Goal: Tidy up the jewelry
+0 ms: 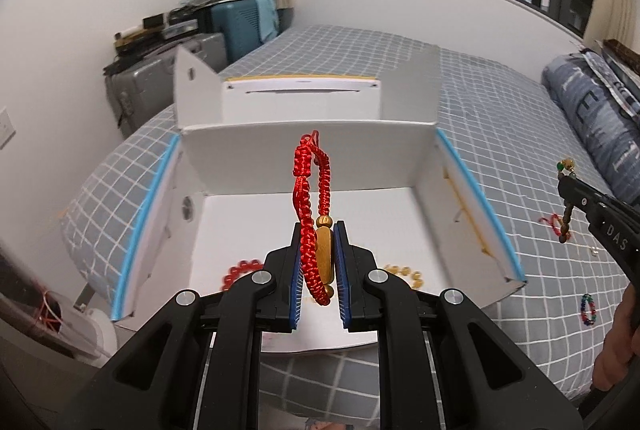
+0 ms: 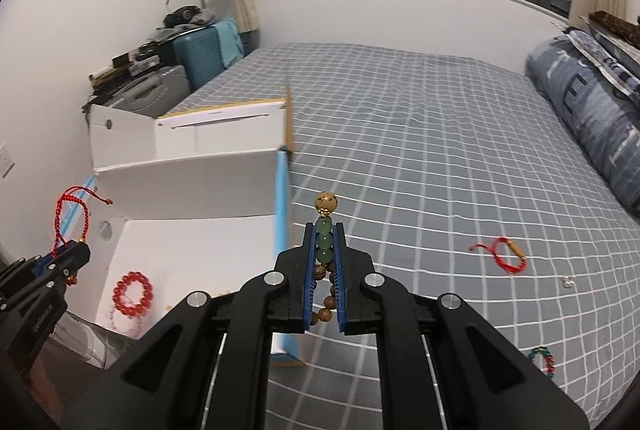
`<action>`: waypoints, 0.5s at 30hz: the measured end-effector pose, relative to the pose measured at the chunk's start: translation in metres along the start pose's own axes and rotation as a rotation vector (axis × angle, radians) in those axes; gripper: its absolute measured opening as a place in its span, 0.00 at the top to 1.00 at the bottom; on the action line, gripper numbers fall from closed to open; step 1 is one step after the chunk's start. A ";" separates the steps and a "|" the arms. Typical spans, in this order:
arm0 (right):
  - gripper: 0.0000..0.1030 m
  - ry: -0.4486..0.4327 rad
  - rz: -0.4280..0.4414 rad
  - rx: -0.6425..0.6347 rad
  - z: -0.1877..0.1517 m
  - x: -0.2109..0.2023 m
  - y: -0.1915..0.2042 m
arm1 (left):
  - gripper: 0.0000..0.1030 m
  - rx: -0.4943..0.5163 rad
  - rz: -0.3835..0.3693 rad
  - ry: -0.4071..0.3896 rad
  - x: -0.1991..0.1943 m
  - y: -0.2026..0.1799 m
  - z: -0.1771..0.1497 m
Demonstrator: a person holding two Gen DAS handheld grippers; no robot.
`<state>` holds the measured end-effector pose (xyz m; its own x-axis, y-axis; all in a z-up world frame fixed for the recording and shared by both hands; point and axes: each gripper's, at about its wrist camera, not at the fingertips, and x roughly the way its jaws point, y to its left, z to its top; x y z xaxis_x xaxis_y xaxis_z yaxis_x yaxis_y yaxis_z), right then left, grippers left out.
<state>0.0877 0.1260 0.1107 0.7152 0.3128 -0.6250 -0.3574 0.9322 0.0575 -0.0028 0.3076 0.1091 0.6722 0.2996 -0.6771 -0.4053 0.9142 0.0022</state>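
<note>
My left gripper is shut on a red braided cord bracelet with a gold charm; it hangs over the open white cardboard box. Inside the box lie a red bead bracelet and a yellow bead bracelet. My right gripper is shut on a wooden bead bracelet with green beads and a gold bead at the top; it is above the bed just right of the box's wall. The left gripper shows at the left of the right wrist view.
On the checked bedsheet lie another red cord bracelet, a multicoloured bead bracelet and a small metal piece. A rolled quilt lies at the right. Suitcases stand by the far wall.
</note>
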 end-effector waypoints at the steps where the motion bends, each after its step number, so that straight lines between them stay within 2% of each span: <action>1: 0.93 0.000 0.009 -0.006 0.000 0.001 0.006 | 0.87 -0.007 0.005 -0.001 0.000 0.005 0.000; 7: 0.93 0.005 0.040 -0.066 0.000 0.016 0.045 | 0.87 -0.033 0.028 -0.003 0.007 0.024 -0.001; 15: 0.93 0.074 0.083 -0.085 -0.008 0.053 0.080 | 0.87 -0.055 0.065 0.037 0.034 0.048 -0.005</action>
<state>0.0922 0.2163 0.0761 0.6363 0.3708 -0.6765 -0.4649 0.8841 0.0473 -0.0023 0.3604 0.0823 0.6208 0.3466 -0.7032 -0.4814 0.8765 0.0070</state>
